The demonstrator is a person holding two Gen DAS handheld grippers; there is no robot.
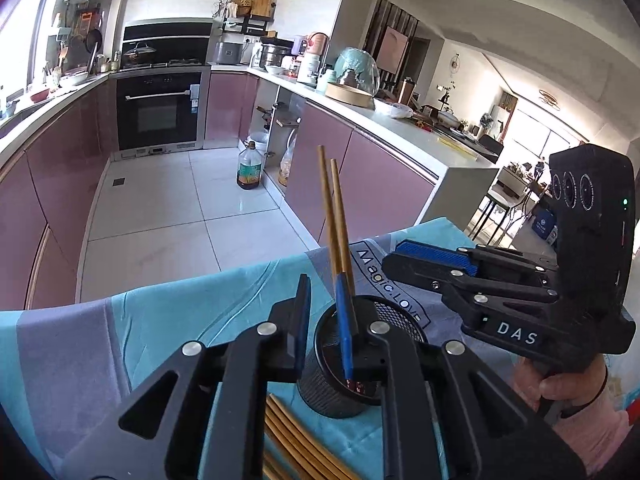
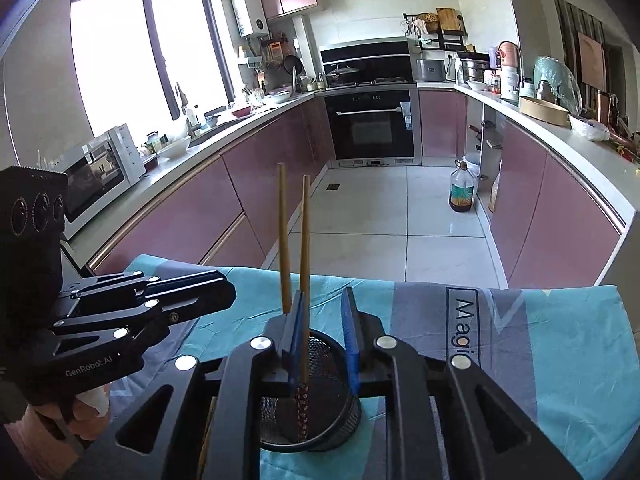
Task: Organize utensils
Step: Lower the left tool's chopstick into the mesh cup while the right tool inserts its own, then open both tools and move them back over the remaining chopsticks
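Two wooden chopsticks [image 1: 332,216] stand in a black mesh cup [image 1: 396,316] on a blue and grey cloth [image 1: 160,320], patterned ends down. My left gripper [image 1: 323,280] sits over the cup, open, with the sticks resting against its right pad and a gap to the left pad. In the right wrist view my right gripper [image 2: 324,292] is open above the cup [image 2: 340,420]. One chopstick [image 2: 305,240] rises between its jaws beside the left pad, and the other chopstick [image 2: 283,232] stands outside them. Each gripper shows in the other's view: right gripper [image 1: 394,256], left gripper [image 2: 228,290].
Several loose chopsticks [image 1: 296,440] lie on the cloth just in front of the cup. A hand in a pink sleeve [image 1: 560,384] holds the right gripper. The cloth's far edge [image 2: 440,280] drops to a tiled kitchen floor with an oil bottle [image 2: 462,192].
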